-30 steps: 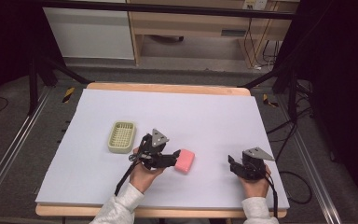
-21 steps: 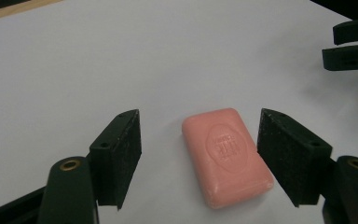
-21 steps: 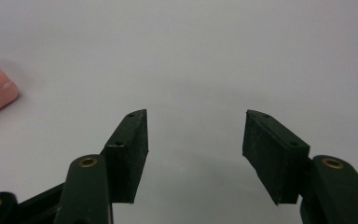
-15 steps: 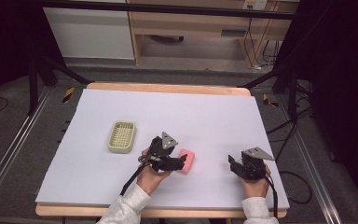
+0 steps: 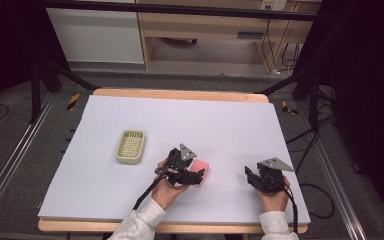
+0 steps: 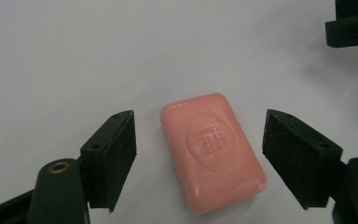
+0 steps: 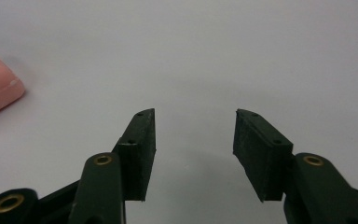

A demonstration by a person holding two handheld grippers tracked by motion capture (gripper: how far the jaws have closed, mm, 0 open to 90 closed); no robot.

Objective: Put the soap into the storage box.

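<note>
white table (image 5: 230, 125) under us, and we're sliding the left claw (image 6: 199, 158) rightward, spread wide around the pink soap (image 6: 212, 151); right claw (image 7: 195, 140) idling, released.

A: The pink soap bar (image 6: 212, 149) is looking waxy and smooth, with a stamped seal pressed into its face and a slight sheen.

B: The left gripper (image 6: 200, 161) is showing matt black plastic, rough-grained pads (image 6: 116, 158), brass-looking rivets. The table sheet (image 5: 230, 130) is looking matt, the edge bare wood, the basket (image 5: 130, 146) pale plastic mesh.
</note>
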